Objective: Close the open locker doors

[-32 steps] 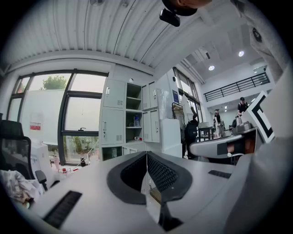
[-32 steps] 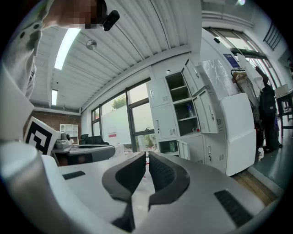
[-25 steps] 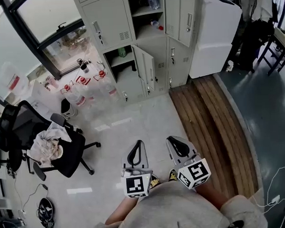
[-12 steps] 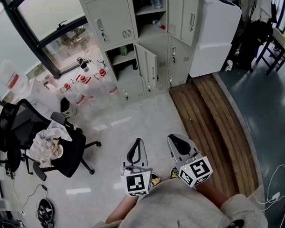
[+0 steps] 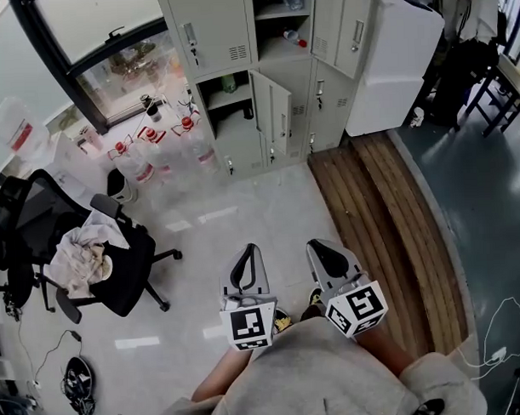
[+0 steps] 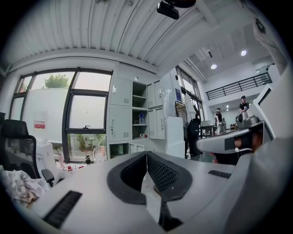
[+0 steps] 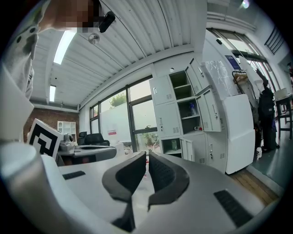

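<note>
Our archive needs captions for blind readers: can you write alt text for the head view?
Seen from above, a person holds the left gripper and right gripper, both shut, facing grey lockers with open doors. An office chair draped with cloth stands at left.

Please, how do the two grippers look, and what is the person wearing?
Both the left gripper and the right gripper are light grey with black ribbed pads. Each carries a white cube with black square markers. The person wears a grey top.
</note>
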